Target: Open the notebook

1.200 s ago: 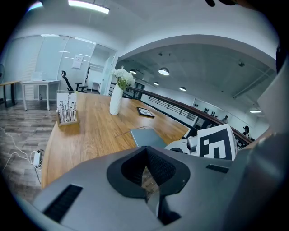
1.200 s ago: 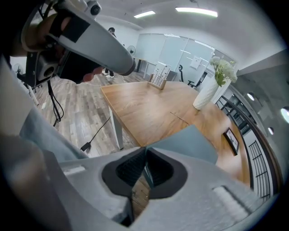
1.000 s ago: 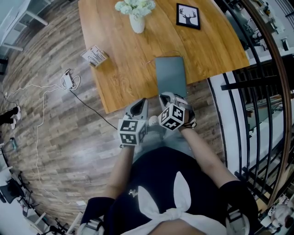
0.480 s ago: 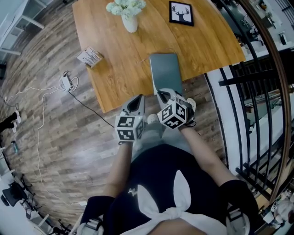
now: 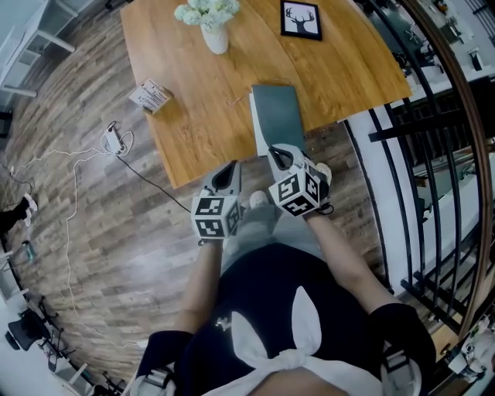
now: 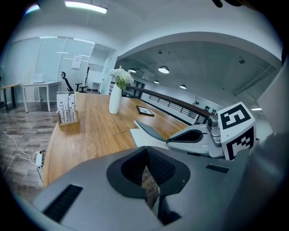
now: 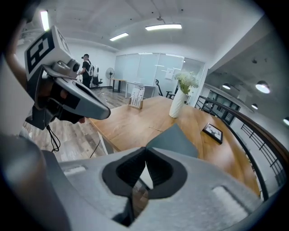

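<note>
A grey-green notebook (image 5: 278,114) lies near the front edge of the wooden table (image 5: 193,131). My right gripper (image 5: 280,151) is shut on the near edge of its cover (image 7: 174,139), which is tilted up off the white pages (image 6: 137,137). In the left gripper view the raised cover (image 6: 149,127) shows with the right gripper (image 6: 183,136) at its edge. My left gripper (image 5: 232,167) hangs in front of the table, left of the notebook. Its jaws (image 6: 146,149) are shut with nothing in them.
A white vase of flowers (image 5: 214,31), a framed deer picture (image 5: 301,21) and a small card stand (image 5: 151,95) are on the table farther back. A cable with an adapter (image 5: 114,139) lies on the wood floor at left. A black railing (image 5: 402,131) runs along the right.
The right gripper has risen and rolled, lifting the notebook's cover off the flat; a white page edge now shows on the notebook's left. The left gripper has stayed put.
</note>
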`<state>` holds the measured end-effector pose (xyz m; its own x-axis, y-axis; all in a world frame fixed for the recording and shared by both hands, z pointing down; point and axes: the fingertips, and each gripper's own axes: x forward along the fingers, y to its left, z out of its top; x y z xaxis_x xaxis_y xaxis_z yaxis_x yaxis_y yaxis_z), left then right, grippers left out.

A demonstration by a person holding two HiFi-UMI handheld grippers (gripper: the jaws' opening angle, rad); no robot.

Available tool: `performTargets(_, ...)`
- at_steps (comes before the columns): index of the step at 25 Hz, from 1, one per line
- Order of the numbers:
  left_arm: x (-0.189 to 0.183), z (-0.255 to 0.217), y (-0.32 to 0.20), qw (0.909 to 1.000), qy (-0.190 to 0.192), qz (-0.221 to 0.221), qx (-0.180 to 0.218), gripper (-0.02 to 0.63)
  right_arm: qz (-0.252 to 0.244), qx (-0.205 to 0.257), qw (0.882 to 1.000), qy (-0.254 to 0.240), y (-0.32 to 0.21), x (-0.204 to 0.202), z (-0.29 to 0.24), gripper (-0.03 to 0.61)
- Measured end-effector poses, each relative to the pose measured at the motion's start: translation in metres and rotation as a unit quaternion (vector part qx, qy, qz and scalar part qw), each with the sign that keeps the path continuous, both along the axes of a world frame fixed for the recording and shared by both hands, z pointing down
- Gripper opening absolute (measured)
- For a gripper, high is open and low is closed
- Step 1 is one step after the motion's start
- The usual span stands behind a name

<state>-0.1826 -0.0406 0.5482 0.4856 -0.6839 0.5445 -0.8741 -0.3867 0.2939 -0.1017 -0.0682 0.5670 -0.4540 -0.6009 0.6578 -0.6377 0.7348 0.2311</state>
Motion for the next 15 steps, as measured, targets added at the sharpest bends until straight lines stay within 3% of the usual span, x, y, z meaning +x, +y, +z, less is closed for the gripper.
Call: performTargets(15,0.011,-0.002,0.008,1.0000,-0.001,0.008,0.002,0.017,0.059,0.018,0.996,-0.061,-0.001,0.030,-0.030,0.012)
